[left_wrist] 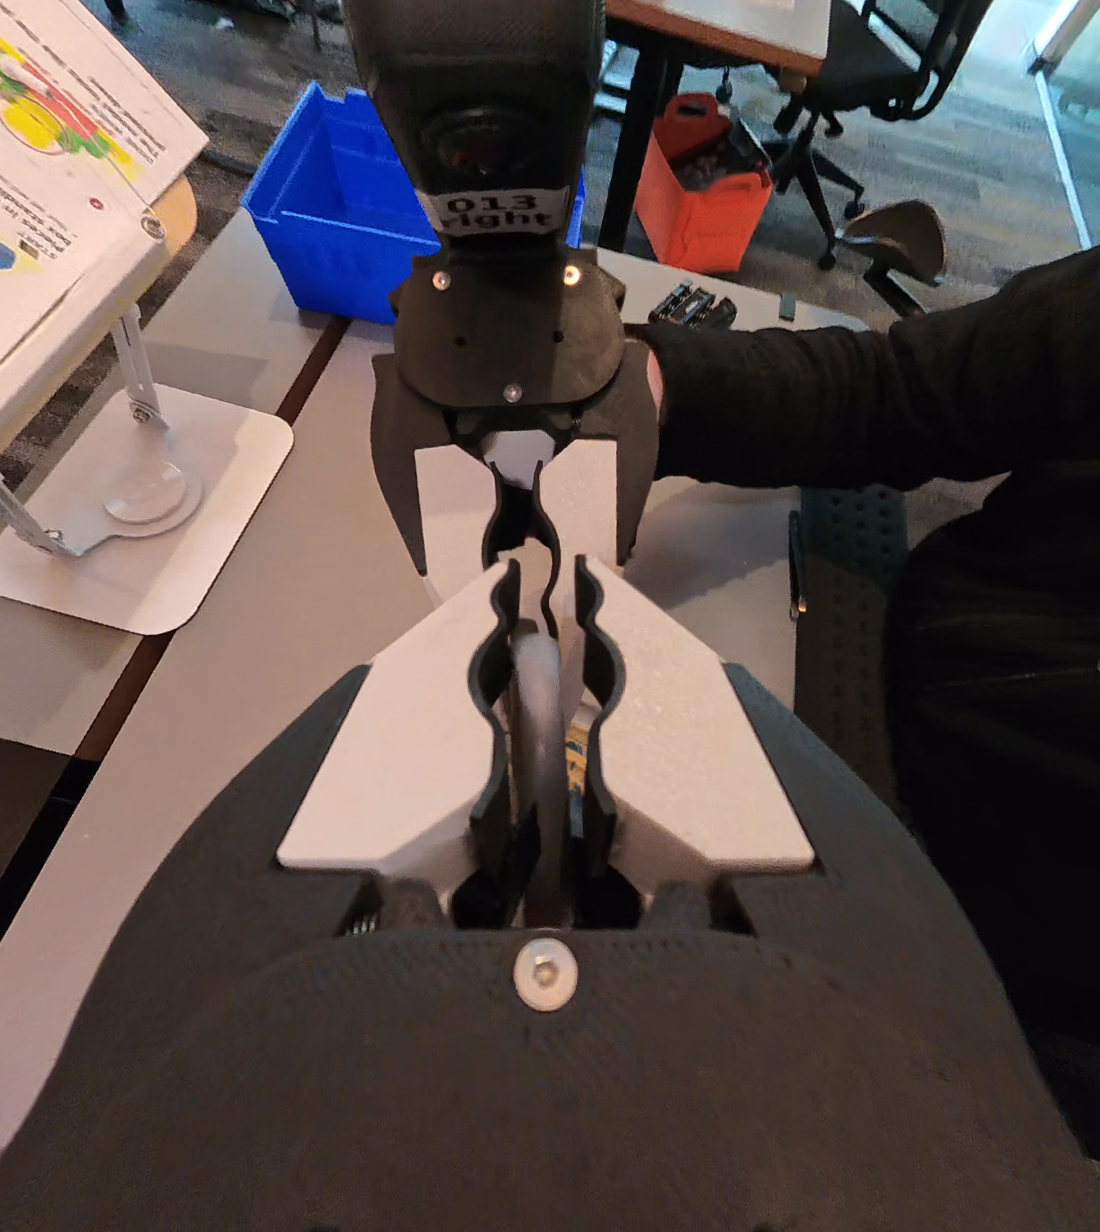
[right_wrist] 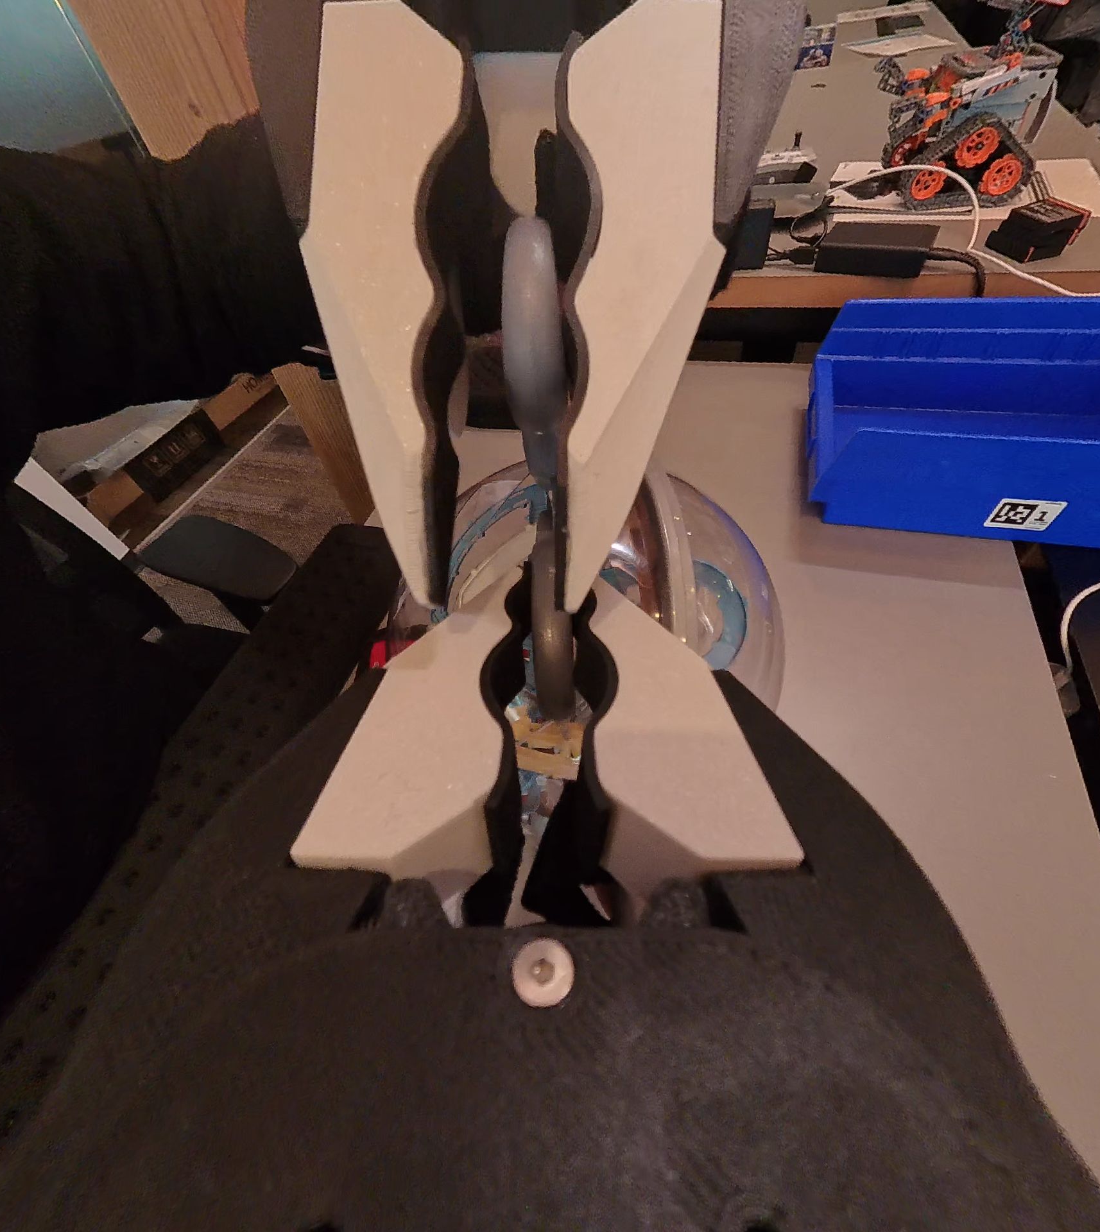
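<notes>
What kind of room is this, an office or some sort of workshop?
Probably an office used as a robotics lab or workshop. Grey desks and rolling office chairs stand on carpet, a blue parts bin sits on the desk, and a toy-like tracked robot vehicle rests on another desk among cables.

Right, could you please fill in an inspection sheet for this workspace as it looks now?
Surface: grey table, mostly bare near the grippers.
Things in hand: grey ring between both grippers, above a clear ball with coloured parts inside.
Clutter: blue bin; paper stand; small black parts.
Grippers: left gripper has its fingers around the ring, grip unclear; right gripper is closed on it, tip to tip with the left.
Cables: white cable and black adapter on the far table.
Surroundings: toy tracked vehicle, orange bag, office chair, a person's black sleeve.
</notes>
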The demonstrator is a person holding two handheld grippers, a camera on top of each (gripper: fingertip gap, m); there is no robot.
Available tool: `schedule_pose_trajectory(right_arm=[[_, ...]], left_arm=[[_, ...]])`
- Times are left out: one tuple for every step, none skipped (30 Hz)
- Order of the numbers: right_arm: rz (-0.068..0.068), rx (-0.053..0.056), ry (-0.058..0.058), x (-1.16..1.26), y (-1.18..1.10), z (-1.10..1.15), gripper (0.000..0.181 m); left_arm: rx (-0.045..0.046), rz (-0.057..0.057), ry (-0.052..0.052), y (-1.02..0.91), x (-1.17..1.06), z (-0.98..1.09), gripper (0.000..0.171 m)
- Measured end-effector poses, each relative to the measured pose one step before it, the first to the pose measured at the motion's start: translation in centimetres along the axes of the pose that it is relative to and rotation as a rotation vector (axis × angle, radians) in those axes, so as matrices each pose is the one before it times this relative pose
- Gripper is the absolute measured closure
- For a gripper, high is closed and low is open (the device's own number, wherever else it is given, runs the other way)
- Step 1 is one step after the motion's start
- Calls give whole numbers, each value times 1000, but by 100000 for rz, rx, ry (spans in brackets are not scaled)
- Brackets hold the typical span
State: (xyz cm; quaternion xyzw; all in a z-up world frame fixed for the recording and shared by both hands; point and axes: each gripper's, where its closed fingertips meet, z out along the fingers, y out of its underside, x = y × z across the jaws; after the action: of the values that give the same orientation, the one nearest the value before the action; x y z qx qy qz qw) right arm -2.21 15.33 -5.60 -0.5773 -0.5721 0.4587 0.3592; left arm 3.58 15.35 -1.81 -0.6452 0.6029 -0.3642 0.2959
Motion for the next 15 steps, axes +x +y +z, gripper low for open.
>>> schedule_pose_trajectory(right_arm=[[-177, -49, 169, 37, -41, 43, 176], [-86, 67, 73, 29, -24, 41, 176], [38, -135, -168, 1, 29, 45, 176], [177, 156, -132, 33, 42, 81, 176], [171, 599, 264, 88, 12, 81, 177], [121, 767, 192, 50, 1, 67, 177], [-23, 1000, -98, -3, -46, 69, 177], [106, 1074, 287, 88, -64, 46, 177], [-7, 777, 686, 128, -74, 31, 177], [-784, 220, 34, -32, -26, 107, 178], [-686, 242, -473, -156, -57, 186, 177], [-284, 121, 29, -64, -70, 187, 177], [-440, -361, -104, -28, 11, 165, 178], [199, 359, -551, -30, -76, 54, 178], [551, 718, -501, -21, -174, -21, 178]], left_arm=[[-711, 1544, -412, 30, -172, -24, 163], [-448, 634, 27, 60, -85, 52, 167], [-760, 40, 132, 89, -61, 81, 168], [-741, 1193, -660, 106, -62, 48, 168], [-585, 1367, -1805, 105, -123, 37, 168], [102, 1144, -1580, 46, -25, 49, 168], [390, 312, -1027, 2, -17, -8, 168], [1000, 633, -2121, -24, -195, -37, 168], [1177, -139, -561, -5, -5, -4, 168], [-41, -103, 468, 165, 118, -4, 168], [-760, 636, -610, 231, 48, 50, 168], [-1222, 483, -583, 297, 45, 82, 168], [-58, -825, 177, 164, 10, 1, 168], [1478, -798, -718, -144, -73, -123, 168], [393, 582, -881, -129, 34, -109, 168]])
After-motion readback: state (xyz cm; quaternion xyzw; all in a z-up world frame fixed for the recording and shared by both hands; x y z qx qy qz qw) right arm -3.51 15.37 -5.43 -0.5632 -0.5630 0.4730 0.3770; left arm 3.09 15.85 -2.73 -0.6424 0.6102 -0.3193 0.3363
